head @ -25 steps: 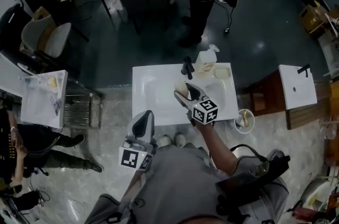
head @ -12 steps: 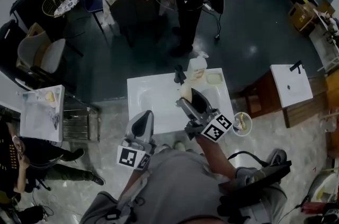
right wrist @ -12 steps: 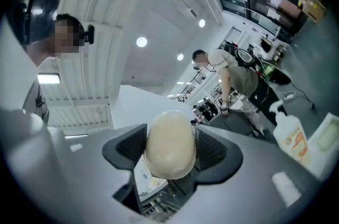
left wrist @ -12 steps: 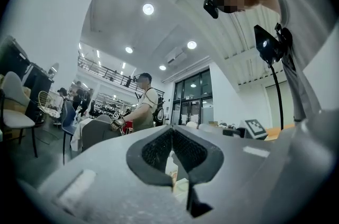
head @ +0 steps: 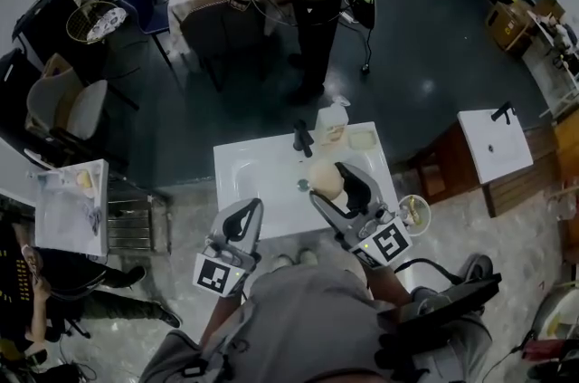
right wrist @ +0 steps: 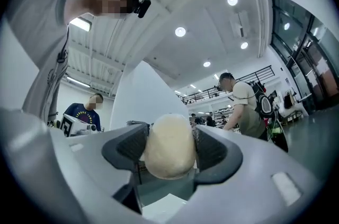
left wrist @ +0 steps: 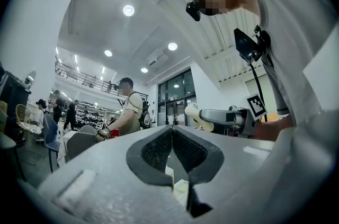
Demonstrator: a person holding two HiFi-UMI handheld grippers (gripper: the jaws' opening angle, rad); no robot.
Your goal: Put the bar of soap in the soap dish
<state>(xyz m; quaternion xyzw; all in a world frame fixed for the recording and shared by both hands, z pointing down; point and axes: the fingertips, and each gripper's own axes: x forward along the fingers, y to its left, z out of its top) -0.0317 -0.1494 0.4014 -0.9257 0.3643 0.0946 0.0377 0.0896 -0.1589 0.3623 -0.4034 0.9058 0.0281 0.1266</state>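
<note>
1. White washbasin (head: 253, 177) stands below, dark workshop floor around it.
2. Jaws of right gripper (head: 335, 184) clamped on bar of soap (right wrist: 168, 148), over the washbasin.
3. Back corner holds soap dish (head: 363, 139), apart from the soap.
4. Jaws of left gripper (left wrist: 172, 132) together, empty.

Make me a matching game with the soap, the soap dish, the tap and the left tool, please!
Things:
1. bar of soap
2. soap dish
3. tap
4. left tool

Descriptions:
A. black, at the basin's far edge
B. shut, with nothing in it
C. gripped in the right tool
D. pale, at the basin's far right corner

Pairs: 1-C, 2-D, 3-A, 4-B.
</note>
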